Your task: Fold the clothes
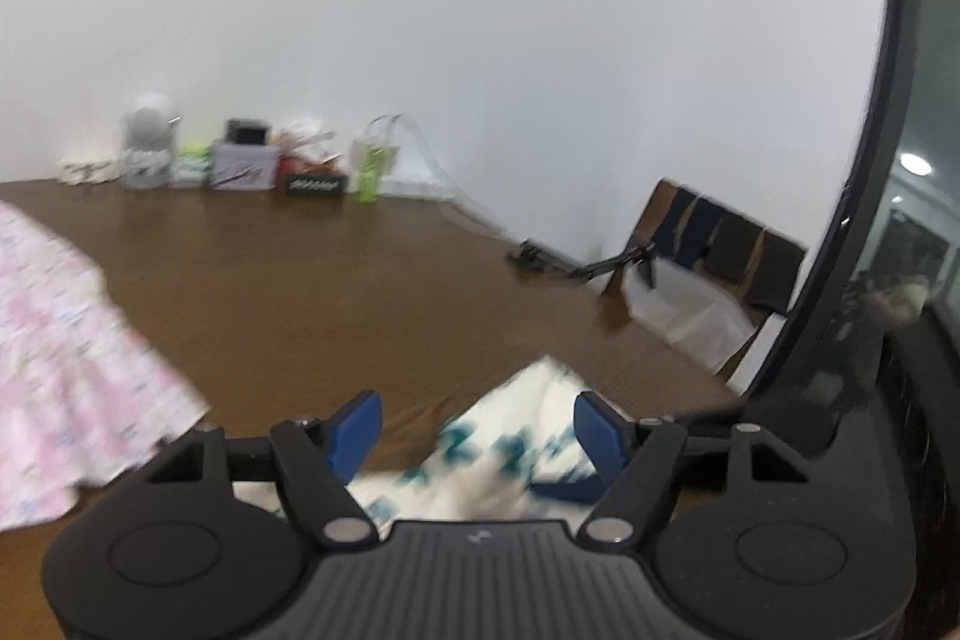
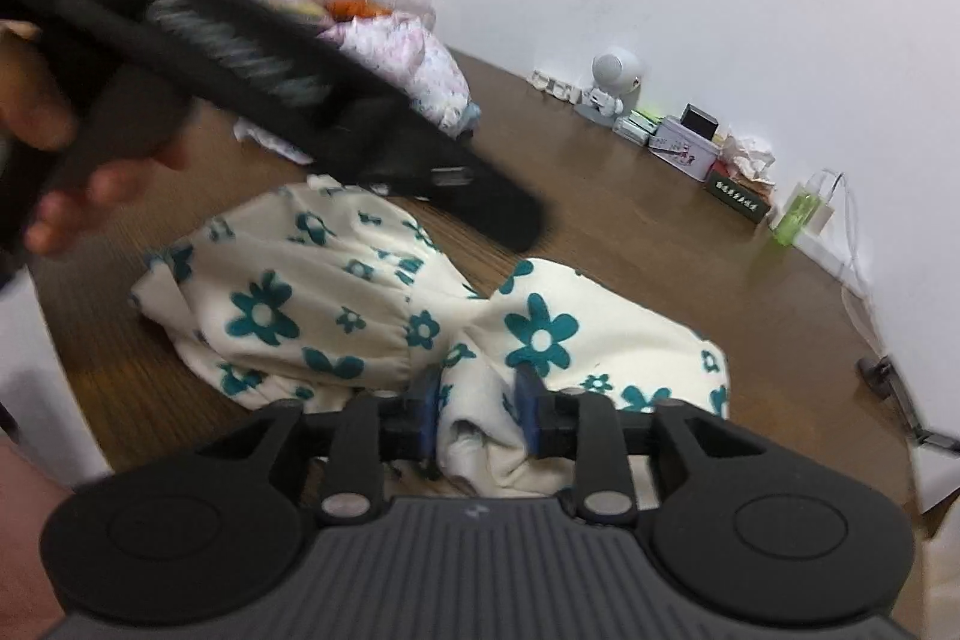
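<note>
The cream garment with teal flowers (image 2: 336,304) lies crumpled on the brown wood-grain table (image 2: 660,244), bunched into two soft mounds with a gathered waist between them; it looks like thin, light cloth, limp and likely to sag and slide rather than hold a crease. The right gripper (image 2: 474,400) has its blue pads either side of a raised fold of this cloth; the jaws stand partly spread and the fabric sits loosely between them, so I judge it not pinched. The left gripper (image 1: 474,430) hangs over an edge of the same garment (image 1: 516,436), jaws spread wide with nothing clamped; in the right wrist view it crosses as a dark blur, held by a hand (image 2: 72,142). A pink-printed garment (image 1: 66,340) lies apart at the table's side. Best hold, I judge, is at a hem or seam corner, where doubled cloth gives the pads something firmer.
</note>
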`<state>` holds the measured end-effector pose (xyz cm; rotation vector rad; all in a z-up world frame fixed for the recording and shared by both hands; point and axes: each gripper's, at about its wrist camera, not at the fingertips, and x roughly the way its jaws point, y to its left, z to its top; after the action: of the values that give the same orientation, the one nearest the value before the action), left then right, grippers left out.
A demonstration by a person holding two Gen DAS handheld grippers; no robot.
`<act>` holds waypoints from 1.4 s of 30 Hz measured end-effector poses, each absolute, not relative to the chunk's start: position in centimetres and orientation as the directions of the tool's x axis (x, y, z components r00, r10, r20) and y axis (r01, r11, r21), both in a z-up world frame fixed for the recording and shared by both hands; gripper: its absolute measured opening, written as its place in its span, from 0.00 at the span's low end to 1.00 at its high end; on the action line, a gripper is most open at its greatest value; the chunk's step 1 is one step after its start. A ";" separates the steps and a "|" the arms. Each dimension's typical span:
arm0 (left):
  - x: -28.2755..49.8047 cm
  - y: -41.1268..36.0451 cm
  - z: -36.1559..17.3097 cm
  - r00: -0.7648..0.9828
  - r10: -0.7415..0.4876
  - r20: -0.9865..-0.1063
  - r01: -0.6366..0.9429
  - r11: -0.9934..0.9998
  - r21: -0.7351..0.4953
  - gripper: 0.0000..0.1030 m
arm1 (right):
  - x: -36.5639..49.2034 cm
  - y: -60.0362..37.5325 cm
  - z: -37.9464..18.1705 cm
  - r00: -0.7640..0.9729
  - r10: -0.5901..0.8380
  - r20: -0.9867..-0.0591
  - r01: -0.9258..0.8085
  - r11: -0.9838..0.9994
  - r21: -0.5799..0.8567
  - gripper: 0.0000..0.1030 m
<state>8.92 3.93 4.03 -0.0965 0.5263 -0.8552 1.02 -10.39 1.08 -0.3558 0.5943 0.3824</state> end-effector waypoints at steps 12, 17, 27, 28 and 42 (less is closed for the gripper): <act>10.4 -0.3 1.2 0.501 -0.701 -0.507 0.711 0.668 -0.221 0.33 | -2.1 -21.4 3.6 0.744 0.495 -0.450 -0.435 0.869 0.237 0.42; 10.5 0.0 0.5 0.516 -0.687 -0.512 0.700 0.682 -0.210 0.33 | 0.1 -24.6 3.1 0.808 0.390 -0.442 -0.324 0.920 0.220 0.22; 10.4 -1.3 -0.8 0.547 -0.646 -0.532 0.702 0.700 -0.129 0.33 | 1.8 -21.5 0.2 0.800 0.290 -0.526 -0.293 0.953 0.079 0.21; 10.4 -1.2 -0.7 0.549 -0.646 -0.530 0.699 0.702 -0.132 0.34 | 1.7 -21.4 0.0 0.802 0.287 -0.524 -0.290 0.954 0.079 0.21; 4.6 -1.0 1.8 0.544 -0.682 -0.489 0.774 0.633 -0.022 0.54 | 4.2 -24.9 2.8 0.826 0.363 -0.432 -0.288 0.930 0.230 0.23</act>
<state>4.65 -0.96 1.83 0.2060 0.4871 -0.8709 4.24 -24.93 2.83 0.1575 0.4894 0.3471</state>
